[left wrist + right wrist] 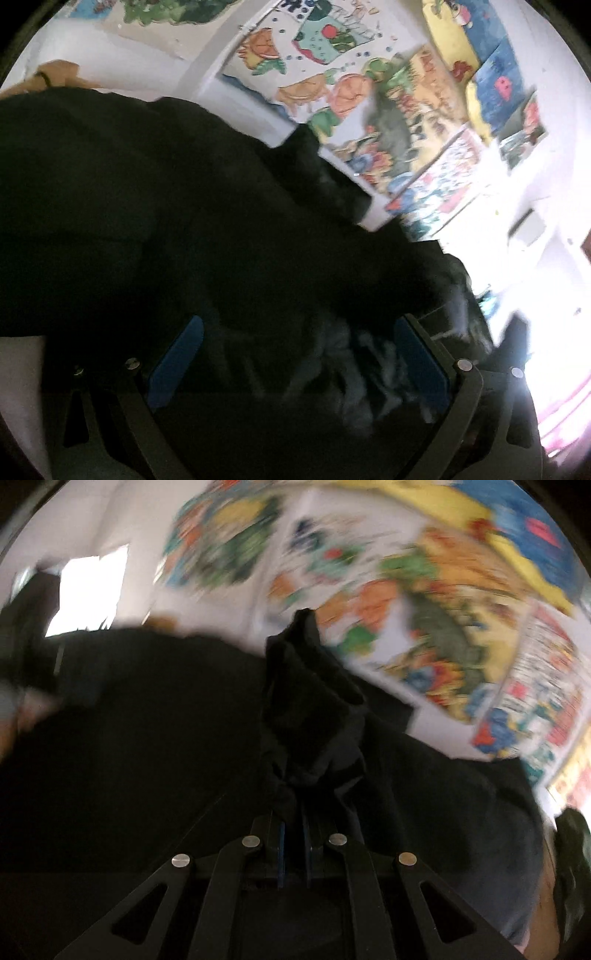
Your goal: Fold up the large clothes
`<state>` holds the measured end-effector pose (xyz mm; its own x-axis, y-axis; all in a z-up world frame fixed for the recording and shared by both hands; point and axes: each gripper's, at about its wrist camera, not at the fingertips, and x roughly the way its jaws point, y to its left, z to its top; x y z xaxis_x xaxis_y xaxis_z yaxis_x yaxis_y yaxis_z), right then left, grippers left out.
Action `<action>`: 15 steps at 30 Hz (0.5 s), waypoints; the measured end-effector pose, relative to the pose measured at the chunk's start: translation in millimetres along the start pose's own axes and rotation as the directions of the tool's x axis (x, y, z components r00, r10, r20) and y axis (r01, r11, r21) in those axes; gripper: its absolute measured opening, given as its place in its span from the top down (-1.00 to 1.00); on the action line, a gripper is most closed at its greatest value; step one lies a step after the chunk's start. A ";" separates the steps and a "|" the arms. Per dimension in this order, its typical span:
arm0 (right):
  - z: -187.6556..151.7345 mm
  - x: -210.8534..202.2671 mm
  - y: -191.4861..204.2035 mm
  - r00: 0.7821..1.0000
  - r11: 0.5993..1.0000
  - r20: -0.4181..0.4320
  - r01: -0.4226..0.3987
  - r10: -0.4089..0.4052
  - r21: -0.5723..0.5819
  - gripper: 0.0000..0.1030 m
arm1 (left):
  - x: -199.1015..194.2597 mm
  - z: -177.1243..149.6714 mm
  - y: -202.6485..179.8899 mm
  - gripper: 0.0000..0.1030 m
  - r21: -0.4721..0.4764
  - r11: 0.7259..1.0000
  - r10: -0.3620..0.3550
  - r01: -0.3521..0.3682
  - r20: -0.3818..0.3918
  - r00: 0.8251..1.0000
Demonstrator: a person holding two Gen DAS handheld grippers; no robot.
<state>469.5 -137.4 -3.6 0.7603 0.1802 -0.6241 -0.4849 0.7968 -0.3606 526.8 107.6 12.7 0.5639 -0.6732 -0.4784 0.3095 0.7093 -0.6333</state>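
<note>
Under blur, right claw (293, 843) clamped on black garment (310, 701); left claw (299, 354) spread wide, fabric between.

Black garment (147, 206) lies on what seems a cartoon-printed sheet (369, 92).

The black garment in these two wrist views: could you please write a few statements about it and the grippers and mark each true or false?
1. The right gripper is shut on a bunch of the black garment. True.
2. The left gripper has its blue pads pressed together. False: the pads stand wide apart, with dark cloth lying between them.
3. The garment is white with a printed pattern. False: it is black; the colourful prints are the pictures on the white surface behind it.
4. The right wrist view is blurred in its background. True.
5. The garment lies neatly folded in a square. False: it is spread out and bunched.
</note>
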 end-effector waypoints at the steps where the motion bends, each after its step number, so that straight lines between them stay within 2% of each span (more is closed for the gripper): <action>1: -4.9 9.5 12.0 1.000 0.999 -0.029 -0.010 0.009 -0.034 0.84 | 0.9 -0.1 -1.5 -0.97 0.003 1.000 -0.014 0.014 -0.002 1.000; 4: -19.0 28.9 35.6 0.995 0.993 -0.095 -0.038 0.027 -0.114 0.83 | 7.4 -1.4 1.3 -0.97 0.001 0.999 -0.039 0.039 -0.034 0.999; 6: -23.6 31.7 43.0 0.995 0.988 -0.094 -0.025 0.011 -0.155 0.81 | 21.1 -0.9 3.2 -0.97 -0.010 0.999 -0.051 0.051 -0.067 0.996; 8: -25.2 29.1 40.7 0.996 0.987 -0.087 -0.048 0.035 -0.151 0.76 | 31.5 -2.4 4.5 -0.97 -0.025 0.998 -0.065 0.063 -0.094 0.993; 11: -26.4 24.3 32.8 0.992 0.989 -0.082 -0.106 0.097 -0.106 0.58 | 45.7 -0.9 7.1 -0.97 -0.069 0.993 -0.101 0.093 -0.127 0.987; 12: -24.4 22.9 31.2 0.990 0.988 -0.083 -0.122 0.115 -0.094 0.45 | 49.7 0.2 7.1 -0.97 -0.090 0.990 -0.123 0.112 -0.133 0.983; 15: -25.5 14.3 32.6 0.987 0.985 -0.076 -0.148 0.142 -0.083 -0.18 | 57.7 5.8 5.6 -0.97 -0.130 0.979 -0.174 0.156 -0.136 0.975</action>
<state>453.6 -123.6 -42.0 0.6483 0.2471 -0.7202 -0.6264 0.7108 -0.3199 565.5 73.9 -14.9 0.3922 -0.8081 -0.4395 0.2918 0.5624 -0.7737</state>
